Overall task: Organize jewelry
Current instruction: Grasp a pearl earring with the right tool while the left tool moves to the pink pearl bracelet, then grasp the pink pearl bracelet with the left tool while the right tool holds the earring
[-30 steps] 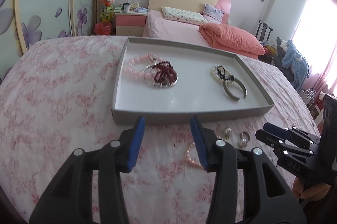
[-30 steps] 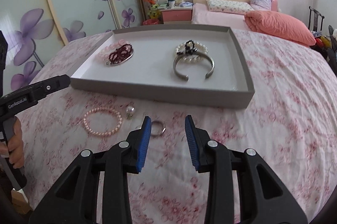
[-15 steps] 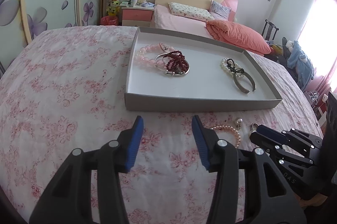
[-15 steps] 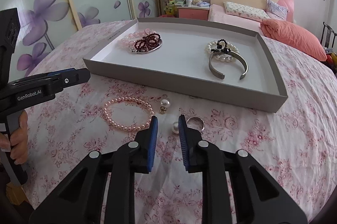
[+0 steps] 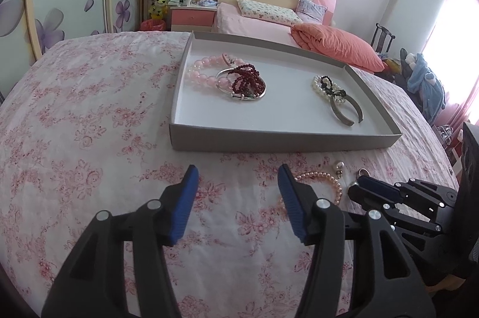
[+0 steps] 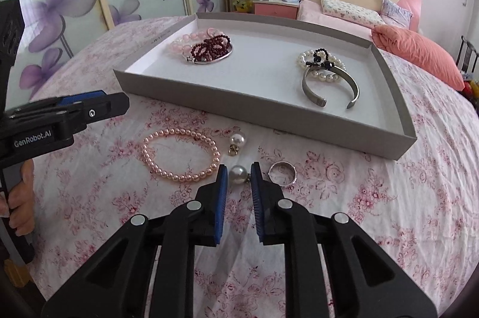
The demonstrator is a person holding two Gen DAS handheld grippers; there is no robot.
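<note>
Two tools: right tool closing around grey pearl; left tool opening, empty

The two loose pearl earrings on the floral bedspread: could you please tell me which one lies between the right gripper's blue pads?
The silvery-grey pearl earring, lying between the closing right gripper. The white pearl earring lies farther off, nearer the grey tray.
</note>
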